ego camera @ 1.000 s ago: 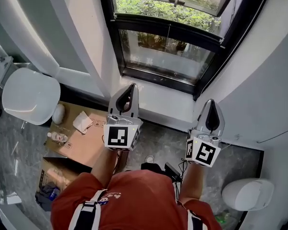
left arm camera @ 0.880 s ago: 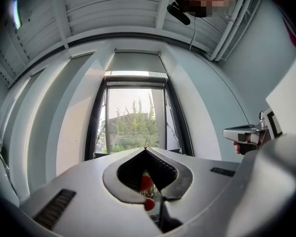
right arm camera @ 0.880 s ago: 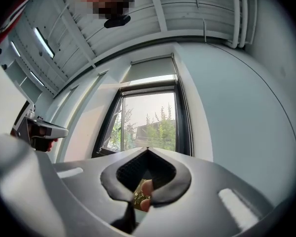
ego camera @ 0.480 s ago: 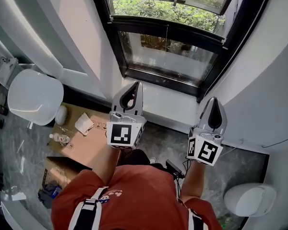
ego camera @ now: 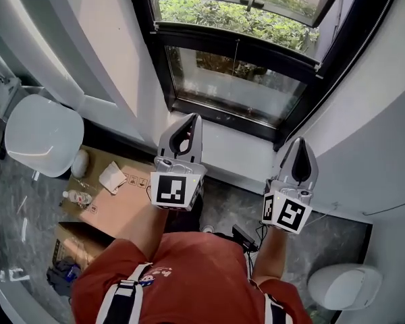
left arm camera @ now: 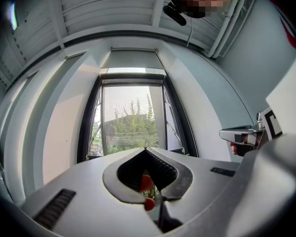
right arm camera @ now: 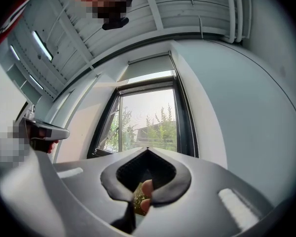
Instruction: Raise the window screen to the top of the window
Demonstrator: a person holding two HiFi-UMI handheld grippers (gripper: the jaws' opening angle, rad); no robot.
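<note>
The window (ego camera: 236, 79) stands at the far wall, its top cut off in the head view, and the window screen in it cannot be told from the glass. Both forearms reach forward, tips slightly raised. The left tool (ego camera: 191, 120) and the right tool (ego camera: 300, 144) are closed and empty, short of the sill. Both have edged nearer the window than a second ago.

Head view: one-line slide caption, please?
Left gripper and right gripper, both shut and empty, point toward the black-framed window.
</note>
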